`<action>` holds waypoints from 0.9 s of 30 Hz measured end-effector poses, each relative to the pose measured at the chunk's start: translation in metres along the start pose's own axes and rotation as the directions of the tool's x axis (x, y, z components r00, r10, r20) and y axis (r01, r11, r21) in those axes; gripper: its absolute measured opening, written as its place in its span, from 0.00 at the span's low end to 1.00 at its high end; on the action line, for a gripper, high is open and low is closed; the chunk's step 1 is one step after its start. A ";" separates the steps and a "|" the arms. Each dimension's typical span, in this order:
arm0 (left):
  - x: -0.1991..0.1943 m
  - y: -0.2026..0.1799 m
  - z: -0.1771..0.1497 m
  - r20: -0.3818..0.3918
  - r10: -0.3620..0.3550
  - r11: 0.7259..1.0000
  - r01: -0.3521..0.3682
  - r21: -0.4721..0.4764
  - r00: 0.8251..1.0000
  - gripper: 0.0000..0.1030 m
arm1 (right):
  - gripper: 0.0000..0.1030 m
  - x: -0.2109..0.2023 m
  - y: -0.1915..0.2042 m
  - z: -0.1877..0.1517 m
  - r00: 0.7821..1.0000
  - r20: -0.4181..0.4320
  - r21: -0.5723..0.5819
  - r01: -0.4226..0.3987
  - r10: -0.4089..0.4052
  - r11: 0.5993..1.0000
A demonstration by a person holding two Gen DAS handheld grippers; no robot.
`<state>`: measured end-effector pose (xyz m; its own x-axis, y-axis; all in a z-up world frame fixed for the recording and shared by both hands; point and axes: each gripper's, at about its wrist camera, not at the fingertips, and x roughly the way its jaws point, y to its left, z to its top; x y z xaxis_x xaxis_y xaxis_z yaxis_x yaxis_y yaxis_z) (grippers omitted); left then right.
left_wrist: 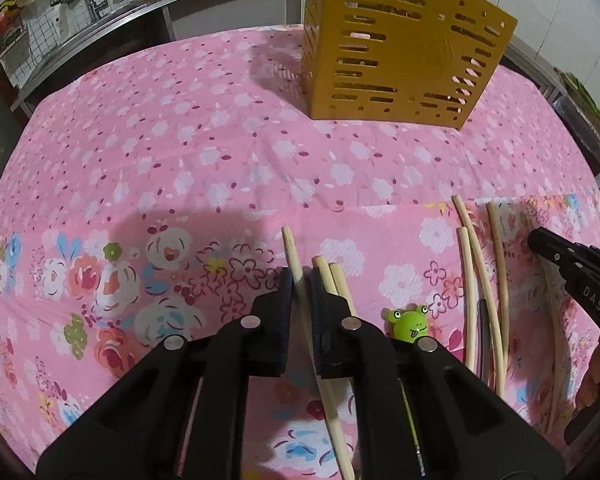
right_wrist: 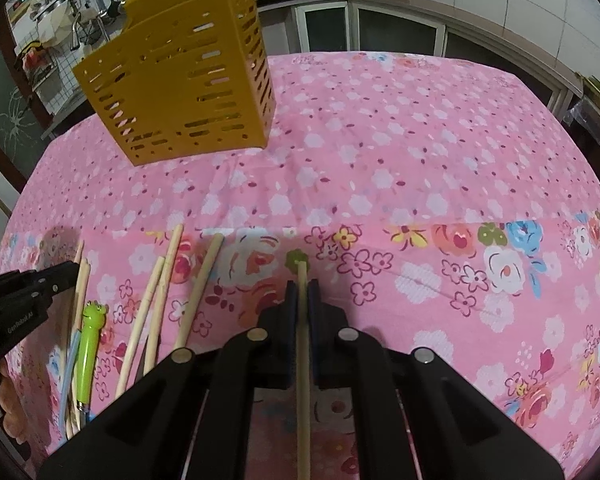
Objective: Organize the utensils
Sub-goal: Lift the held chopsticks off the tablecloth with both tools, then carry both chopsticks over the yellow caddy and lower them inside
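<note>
Where the pink floral tablecloth (left_wrist: 180, 140) lay bare at the far left, recorded nothing to sort. Found the left gripper (left_wrist: 299, 277) pressed together on the first chopstick (left_wrist: 290, 244), pinched a little behind its tip so that the end stood out past the pads. Judged this a single-piece grip, taken so as to draw one stick away from its neighbours. Could not tell whether it hung clear of the cloth.

Noted two loose chopsticks (left_wrist: 327, 270) just beside it on the right, side by side, partly under the right-hand finger and not gripped. Noted next a frog-headed utensil (left_wrist: 410, 322), green, lying flat on the cloth and untouched.

Observed the yellow holder (left_wrist: 396, 48) upright at the far side of the table, slotted walls facing the work, well apart from every stick. Judged it the destination, set within forward reach of both hands.

Further right, logged three loose chopsticks (left_wrist: 480, 264) lying roughly parallel, tips pointing towards the holder.

At the far right, found the right gripper (right_wrist: 302, 288) likewise clamped tight on the second chopstick (right_wrist: 302, 270), held lengthwise along the fingers with a short tip showing. Judged both hands loaded with one stick each, neither yet carried to the holder; most of the sorting outstanding.
</note>
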<state>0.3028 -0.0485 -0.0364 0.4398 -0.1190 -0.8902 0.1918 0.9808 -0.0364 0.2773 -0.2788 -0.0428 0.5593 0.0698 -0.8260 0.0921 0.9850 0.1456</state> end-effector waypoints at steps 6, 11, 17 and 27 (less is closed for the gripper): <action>-0.010 0.006 0.000 0.055 -0.021 1.000 0.022 -0.016 0.998 0.06 | 0.05 -0.015 -0.003 0.005 0.997 0.067 0.030 -0.034 0.032 0.999; -0.030 0.013 0.005 0.149 -0.033 0.999 0.038 -0.030 0.988 0.06 | 0.05 -0.035 -0.002 0.014 0.985 0.162 0.030 -0.062 0.056 0.998; -0.055 0.022 0.011 0.264 -0.052 0.997 0.065 -0.041 0.963 0.05 | 0.05 -0.057 0.001 0.024 0.959 0.274 0.015 -0.080 0.073 0.997; -0.087 0.030 0.022 0.411 -0.076 0.995 0.095 -0.025 0.908 0.04 | 0.05 -0.083 0.005 0.037 0.914 0.399 0.004 -0.082 0.073 0.997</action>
<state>0.2898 -0.0127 0.0505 0.7455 -0.2464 -0.6192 0.2105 0.9686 -0.1321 0.2615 -0.2859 0.0466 0.8466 0.0730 -0.5273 0.0498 0.9754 0.2150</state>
